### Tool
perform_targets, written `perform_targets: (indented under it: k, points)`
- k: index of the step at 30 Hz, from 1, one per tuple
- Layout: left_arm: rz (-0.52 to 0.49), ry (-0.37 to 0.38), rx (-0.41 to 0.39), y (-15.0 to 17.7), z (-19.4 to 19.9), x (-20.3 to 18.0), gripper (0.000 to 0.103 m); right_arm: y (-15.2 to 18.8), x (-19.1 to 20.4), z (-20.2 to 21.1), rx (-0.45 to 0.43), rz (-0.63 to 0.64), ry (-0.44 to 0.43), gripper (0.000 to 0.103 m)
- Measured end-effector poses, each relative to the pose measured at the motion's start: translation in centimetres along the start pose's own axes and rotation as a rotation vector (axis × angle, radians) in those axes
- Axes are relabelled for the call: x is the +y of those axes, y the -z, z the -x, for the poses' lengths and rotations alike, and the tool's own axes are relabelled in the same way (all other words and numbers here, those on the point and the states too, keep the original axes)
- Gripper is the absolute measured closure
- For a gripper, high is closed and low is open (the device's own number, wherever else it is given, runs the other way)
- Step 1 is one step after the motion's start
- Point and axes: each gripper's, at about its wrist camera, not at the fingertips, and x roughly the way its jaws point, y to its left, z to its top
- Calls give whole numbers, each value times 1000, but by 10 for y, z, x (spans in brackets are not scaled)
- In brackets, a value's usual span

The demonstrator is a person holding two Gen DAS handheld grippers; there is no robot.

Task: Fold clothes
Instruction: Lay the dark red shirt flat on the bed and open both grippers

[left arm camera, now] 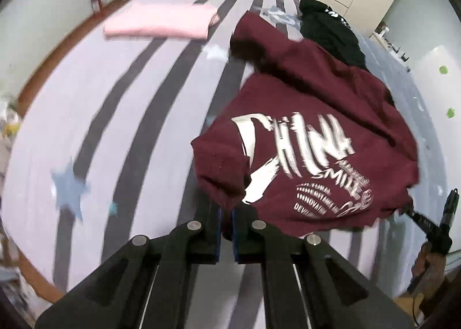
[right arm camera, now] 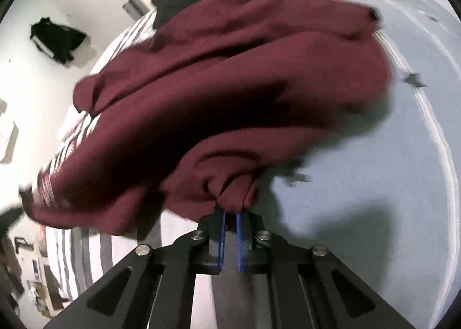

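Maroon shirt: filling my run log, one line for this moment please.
maroon shirt | left hand-held gripper shut on hem | right hand-held gripper shut on edge | unfolded

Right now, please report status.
Left gripper and right gripper both shut on maroon shirt. Black garment behind it, touching.

One maroon sweatshirt (left arm camera: pixel 302 115), one folded pink garment (left arm camera: pixel 161 23), one black garment (left arm camera: pixel 328 32), two grippers
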Motion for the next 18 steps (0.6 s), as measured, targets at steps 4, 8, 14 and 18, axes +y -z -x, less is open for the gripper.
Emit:
perform_targets:
  k: [4,8,14,18]
  points:
    - [-4,82,21,41,7,-13,98,12,-45,58,-7,-21,67,98]
    - [31,112,99,78,4,-16,98,31,-92,111,28,-24,148,99]
    - [28,58,240,128,-22,-21,97,89,-133,131,182,6,230,101]
    - [4,-54,270,138,-21,-19,88,108,-131,116,204,9,226,98]
